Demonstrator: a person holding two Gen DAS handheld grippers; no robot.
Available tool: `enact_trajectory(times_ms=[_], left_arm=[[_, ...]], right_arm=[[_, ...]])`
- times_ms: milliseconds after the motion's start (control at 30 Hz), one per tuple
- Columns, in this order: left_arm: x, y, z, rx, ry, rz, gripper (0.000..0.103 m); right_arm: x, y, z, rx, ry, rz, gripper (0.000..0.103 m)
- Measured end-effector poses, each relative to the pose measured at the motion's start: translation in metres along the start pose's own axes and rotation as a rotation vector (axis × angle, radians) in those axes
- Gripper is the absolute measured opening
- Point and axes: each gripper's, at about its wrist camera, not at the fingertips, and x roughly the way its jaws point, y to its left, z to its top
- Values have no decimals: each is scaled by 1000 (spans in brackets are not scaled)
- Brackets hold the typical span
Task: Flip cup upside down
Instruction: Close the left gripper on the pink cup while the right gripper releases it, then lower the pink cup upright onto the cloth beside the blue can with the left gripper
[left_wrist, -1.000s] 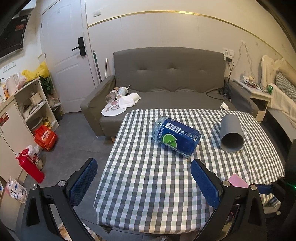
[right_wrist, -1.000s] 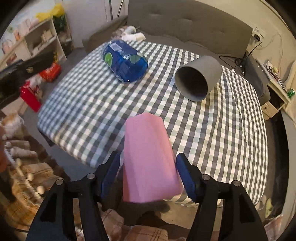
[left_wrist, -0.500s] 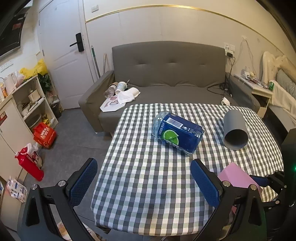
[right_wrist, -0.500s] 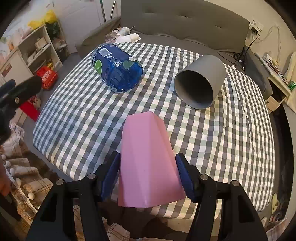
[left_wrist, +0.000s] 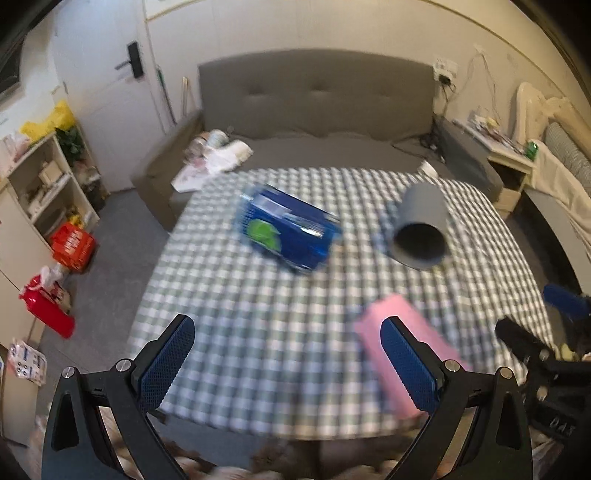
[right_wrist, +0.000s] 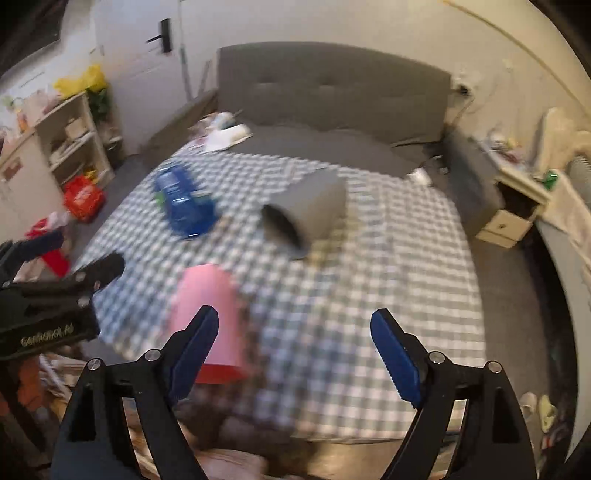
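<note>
A pink cup (right_wrist: 208, 314) lies near the table's front edge, its closed end pointing away; in the left wrist view the pink cup (left_wrist: 391, 325) sits partly behind my right finger. My right gripper (right_wrist: 295, 339) is open and empty, with the cup just left of its left finger (right_wrist: 195, 339). My left gripper (left_wrist: 286, 350) is open and empty above the front of the table. A grey cup (right_wrist: 306, 212) lies on its side further back, mouth toward me; it also shows in the left wrist view (left_wrist: 421, 225). Both views are blurred by motion.
A blue bottle (left_wrist: 288, 230) lies on its side mid-table on the checked cloth (left_wrist: 258, 314). A grey sofa (left_wrist: 314, 110) stands behind the table. Shelves (left_wrist: 44, 184) and red items (left_wrist: 72, 245) are on the floor at left, a nightstand (left_wrist: 511, 166) at right.
My right gripper has opened and let go of the pink cup, which now lies on the table to its left. Both cameras have moved closer over the table.
</note>
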Motion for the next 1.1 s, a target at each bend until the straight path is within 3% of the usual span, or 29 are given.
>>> enact_trajectory(times_ms=[133,267,633,700,767,1100], left_arm=[[16,-35,1,26,82,-39,103],[36,-56,4,44,169,-24,103],[71,-73,10,43,327,-31,101],[80,-73,8,46,351,-43,84],[86,-74,7,42,378,-71,73],[72,-71,28,50,292,-128,61]], right_arm=[[-5,-36,-8,55,-30,-49,85],[-3,-58,-11,100,-24,-63,85],[7,-61,-6,82,-30,-43,85],[11,-59,-5,83,-24,-36,85],[13,-57,-5,81,-21,-30,85],[20,-52,-1,74,-15,-36,85]])
